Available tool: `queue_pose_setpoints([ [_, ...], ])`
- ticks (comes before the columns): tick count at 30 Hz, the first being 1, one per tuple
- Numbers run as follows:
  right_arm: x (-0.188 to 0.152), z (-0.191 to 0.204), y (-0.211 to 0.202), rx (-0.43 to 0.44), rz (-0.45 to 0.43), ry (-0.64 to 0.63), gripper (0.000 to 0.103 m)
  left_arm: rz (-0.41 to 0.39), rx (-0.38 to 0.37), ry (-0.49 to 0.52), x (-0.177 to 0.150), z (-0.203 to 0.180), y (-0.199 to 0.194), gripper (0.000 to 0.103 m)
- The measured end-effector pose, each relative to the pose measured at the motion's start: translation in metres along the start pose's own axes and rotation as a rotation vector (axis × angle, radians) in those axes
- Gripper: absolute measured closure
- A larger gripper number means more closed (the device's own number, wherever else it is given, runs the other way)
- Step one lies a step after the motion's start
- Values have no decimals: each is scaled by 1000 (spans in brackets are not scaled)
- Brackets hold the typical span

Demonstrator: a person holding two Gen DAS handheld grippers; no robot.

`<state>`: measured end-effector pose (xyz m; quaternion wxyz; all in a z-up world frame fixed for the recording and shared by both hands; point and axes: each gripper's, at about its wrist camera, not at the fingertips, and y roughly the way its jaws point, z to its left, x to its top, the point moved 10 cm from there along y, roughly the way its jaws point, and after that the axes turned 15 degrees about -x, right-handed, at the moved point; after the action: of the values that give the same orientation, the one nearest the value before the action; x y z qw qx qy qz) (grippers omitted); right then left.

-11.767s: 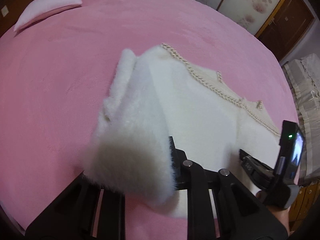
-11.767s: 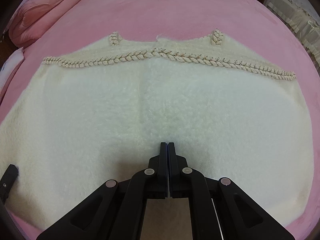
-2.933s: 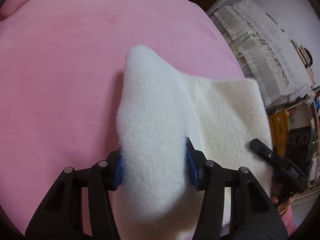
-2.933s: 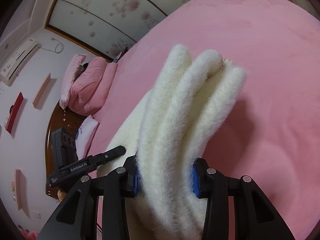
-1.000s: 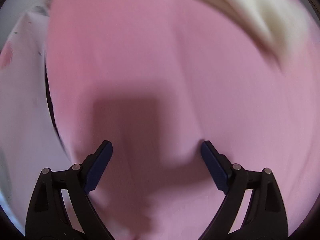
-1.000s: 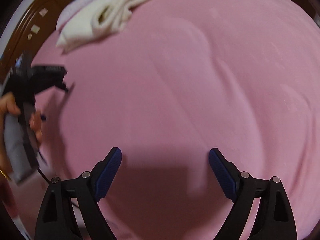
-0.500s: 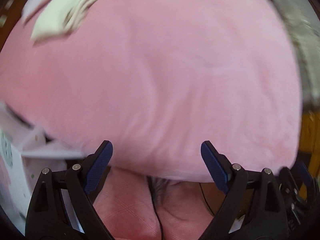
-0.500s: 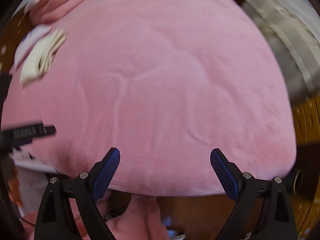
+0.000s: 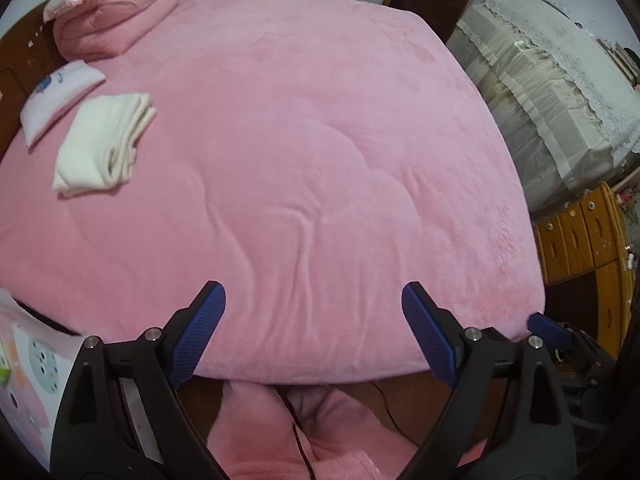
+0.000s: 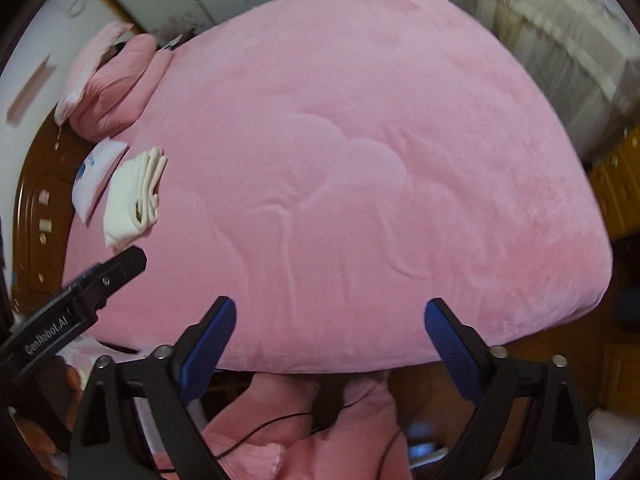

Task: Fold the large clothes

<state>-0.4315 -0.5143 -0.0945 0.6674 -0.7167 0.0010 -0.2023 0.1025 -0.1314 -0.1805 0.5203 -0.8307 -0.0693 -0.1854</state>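
The folded cream fleece garment lies on the pink bed at the far left, next to a small pillow; it also shows in the right wrist view. My left gripper is open and empty, held above the bed's near edge. My right gripper is open and empty, also above the near edge. Both are far from the garment. The left gripper's body shows at the left of the right wrist view.
A small white-and-pink pillow and a folded pink quilt lie at the bed's head. A covered sofa and wooden drawers stand to the right. Pink-clad legs are below the bed edge.
Both grippers let go of the folded garment, which now lies by the pillow. Both have drawn back to the bed's near edge with jaws wide open, and the views have steadied.
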Motion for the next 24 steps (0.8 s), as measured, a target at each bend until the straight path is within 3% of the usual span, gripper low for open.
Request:
queue_pose_setpoints([
  [2,-2,10,-14,26,-37,-7,2,-1,16,-9,-12,-3,-6,14],
  [6,6,6,-44,-60,-154,-28,1,-82,80,-8,-19,-11,-30,14],
  [11,8,14,-59,-97,-162,-53,0,-210,143,14,-14,-15,-64,14],
  [15,13,21,-62,-91,-172,-67,0,-194,181,13,-18,-11,-69,14],
  [24,28,41,-65,-102,-224,-139,0,-177,186,-15,-17,10,-60,14],
])
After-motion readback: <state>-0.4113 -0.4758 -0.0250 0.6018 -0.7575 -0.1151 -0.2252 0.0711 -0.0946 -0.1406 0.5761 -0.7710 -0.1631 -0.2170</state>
